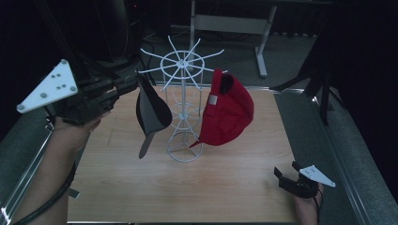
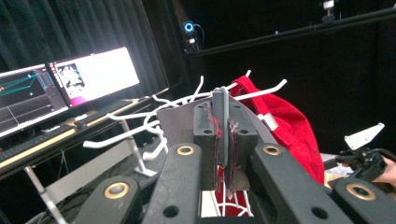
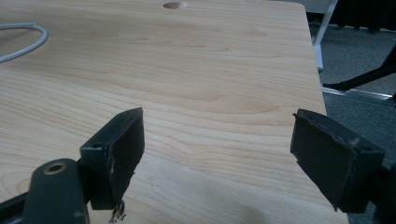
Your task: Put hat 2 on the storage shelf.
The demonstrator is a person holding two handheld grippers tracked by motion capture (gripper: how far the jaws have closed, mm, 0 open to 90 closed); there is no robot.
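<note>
Black jaws, brass screws, grey three-cornered plates

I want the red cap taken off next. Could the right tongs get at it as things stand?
Probably yes. The right tongs rest open and empty at the table's near right corner, and bare wood lies between them and the red cap hanging on the rack's right side.

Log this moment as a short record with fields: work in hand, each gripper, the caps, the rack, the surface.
work in hand: hanging a dark grey cap on the white wire rack
left gripper: shut on the dark grey cap's edge, raised beside the rack's top arms
right gripper: open, nothing between its jaws, low over the table's near right corner
red cap: hanging on the rack's right side
surface: light wooden table
</note>
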